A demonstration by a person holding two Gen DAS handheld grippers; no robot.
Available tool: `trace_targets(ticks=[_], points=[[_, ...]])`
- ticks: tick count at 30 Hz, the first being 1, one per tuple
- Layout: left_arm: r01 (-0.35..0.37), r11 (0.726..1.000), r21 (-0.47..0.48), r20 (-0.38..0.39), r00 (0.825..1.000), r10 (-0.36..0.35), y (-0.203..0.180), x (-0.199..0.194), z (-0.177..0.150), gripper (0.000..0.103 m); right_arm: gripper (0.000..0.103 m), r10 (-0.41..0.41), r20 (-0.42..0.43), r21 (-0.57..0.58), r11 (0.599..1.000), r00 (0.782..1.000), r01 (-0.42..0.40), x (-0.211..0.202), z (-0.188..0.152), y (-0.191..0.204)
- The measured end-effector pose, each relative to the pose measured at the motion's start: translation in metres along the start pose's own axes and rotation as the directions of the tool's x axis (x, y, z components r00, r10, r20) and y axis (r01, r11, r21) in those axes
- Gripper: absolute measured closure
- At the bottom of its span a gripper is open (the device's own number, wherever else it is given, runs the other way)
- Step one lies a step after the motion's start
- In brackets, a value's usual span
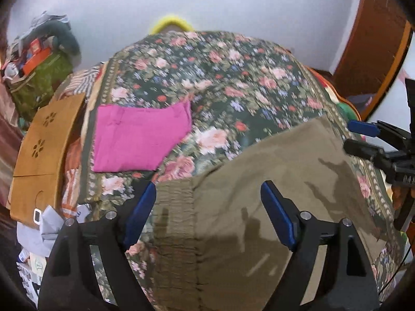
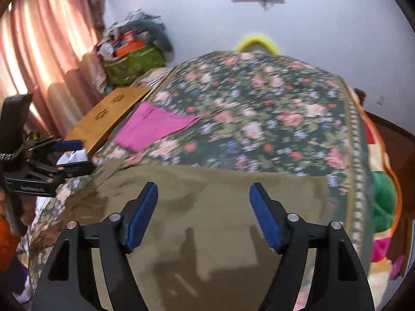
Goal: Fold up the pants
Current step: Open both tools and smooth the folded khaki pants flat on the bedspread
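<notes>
Olive-brown pants (image 1: 259, 181) lie flat on the floral bedspread (image 1: 220, 77), with the gathered elastic waistband (image 1: 173, 220) toward the left. My left gripper (image 1: 207, 194) is open above the waistband end and holds nothing. My right gripper (image 2: 203, 194) is open above the other part of the pants (image 2: 220, 194) and is empty. The right gripper also shows at the right edge of the left wrist view (image 1: 363, 140). The left gripper shows at the left edge of the right wrist view (image 2: 75, 155).
A folded pink garment (image 1: 140, 140) lies on the bedspread beyond the pants, also in the right wrist view (image 2: 153, 127). A wooden board (image 1: 41, 150) sits at the bed's left edge. A cluttered green bag (image 1: 39, 83) stands by the wall. Pink curtains (image 2: 39, 51) hang at left.
</notes>
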State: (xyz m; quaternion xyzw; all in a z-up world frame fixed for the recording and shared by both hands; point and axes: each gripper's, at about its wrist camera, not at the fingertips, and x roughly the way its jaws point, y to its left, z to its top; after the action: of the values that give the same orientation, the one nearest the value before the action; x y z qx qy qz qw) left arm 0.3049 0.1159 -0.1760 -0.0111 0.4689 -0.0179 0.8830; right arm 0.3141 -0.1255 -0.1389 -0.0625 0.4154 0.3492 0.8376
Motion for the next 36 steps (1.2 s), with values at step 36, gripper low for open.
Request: trace_targets(ticks=[36], points=[[-0.083, 0.995, 0.062, -0.119, 0.989, 0.089, -0.021, 0.007, -0.085, 0.015, 0.018, 0.025, -0.272, 0.093, 0.996, 0.962, 0.001, -0.005, -0.11, 0.0]])
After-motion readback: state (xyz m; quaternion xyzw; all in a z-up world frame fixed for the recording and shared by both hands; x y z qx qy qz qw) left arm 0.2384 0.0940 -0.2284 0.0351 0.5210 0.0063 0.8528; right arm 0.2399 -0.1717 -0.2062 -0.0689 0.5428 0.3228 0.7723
